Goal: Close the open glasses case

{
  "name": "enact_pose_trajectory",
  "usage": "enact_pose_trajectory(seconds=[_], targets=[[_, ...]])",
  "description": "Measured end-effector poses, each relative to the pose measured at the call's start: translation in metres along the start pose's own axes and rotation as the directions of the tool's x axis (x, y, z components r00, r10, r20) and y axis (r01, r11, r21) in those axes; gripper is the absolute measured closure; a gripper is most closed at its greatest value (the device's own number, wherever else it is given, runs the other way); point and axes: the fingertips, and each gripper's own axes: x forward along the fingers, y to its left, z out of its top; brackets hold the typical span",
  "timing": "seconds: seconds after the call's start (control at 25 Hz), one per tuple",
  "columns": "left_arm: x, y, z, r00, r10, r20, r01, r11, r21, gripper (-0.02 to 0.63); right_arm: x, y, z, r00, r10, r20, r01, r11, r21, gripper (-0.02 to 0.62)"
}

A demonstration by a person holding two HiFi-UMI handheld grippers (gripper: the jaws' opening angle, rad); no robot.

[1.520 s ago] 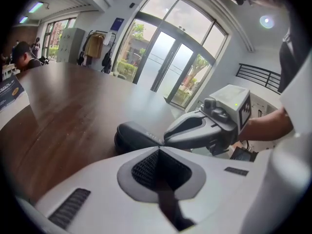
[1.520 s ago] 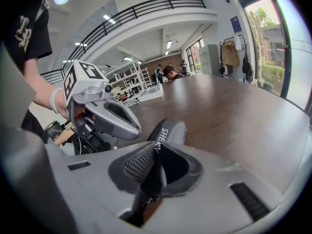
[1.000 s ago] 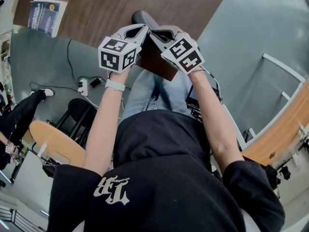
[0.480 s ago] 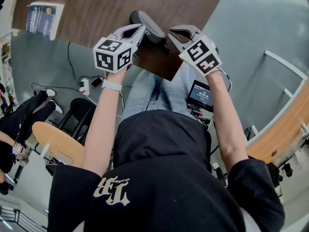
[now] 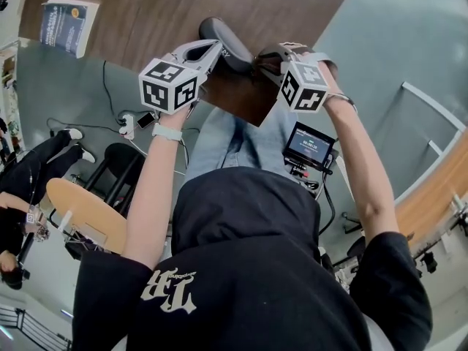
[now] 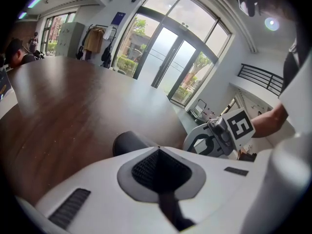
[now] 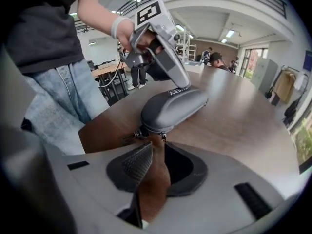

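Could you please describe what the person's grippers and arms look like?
The left gripper and right gripper are light grey shells with dark ribbed pads, each bearing a white cube with black square markers. The person wears a black short-sleeved T-shirt and a white wristband.

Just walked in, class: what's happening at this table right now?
A person works two handheld grippers at the corner of a brown table. The left gripper, jaws together, presses on top of the dark grey glasses case. The right gripper sits at the case's near end, jaws slightly apart and empty, just short of the zipper pull. The case looks shut or nearly so.
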Motion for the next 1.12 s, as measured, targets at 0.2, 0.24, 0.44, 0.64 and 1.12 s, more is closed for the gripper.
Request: enact_pose_trajectory(seconds=[0.2, 0.24, 0.44, 0.64, 1.12], targets=[[-0.005, -0.001, -0.003, 1.000, 0.014, -0.025, -0.013, 1.000, 0.019, 0.600, 0.000, -0.005, 0.009, 0.999, 0.045, 0.004, -0.045, 0.995, -0.089, 0.540], [-0.005, -0.001, -0.003, 0.999, 0.020, -0.031, -0.019, 1.000, 0.023, 0.600, 0.000, -0.006, 0.010, 0.998, 0.061, 0.006, -0.060, 0.992, -0.108, 0.540], [0.000, 0.000, -0.001, 0.999, 0.042, -0.034, -0.042, 0.999, 0.017, 0.600, 0.001, -0.010, 0.007, 0.988, 0.154, -0.002, -0.151, 0.968, -0.203, 0.540], [0.001, 0.001, -0.001, 0.998, 0.051, -0.038, -0.051, 0.999, 0.003, 0.600, 0.002, -0.007, 0.009, 0.970, 0.244, -0.009, -0.237, 0.932, -0.275, 0.541], [0.005, 0.000, -0.001, 0.993, 0.103, -0.057, -0.102, 0.995, 0.018, 0.600, 0.002, -0.004, 0.005, 0.953, 0.301, -0.024, -0.294, 0.904, -0.310, 0.606]])
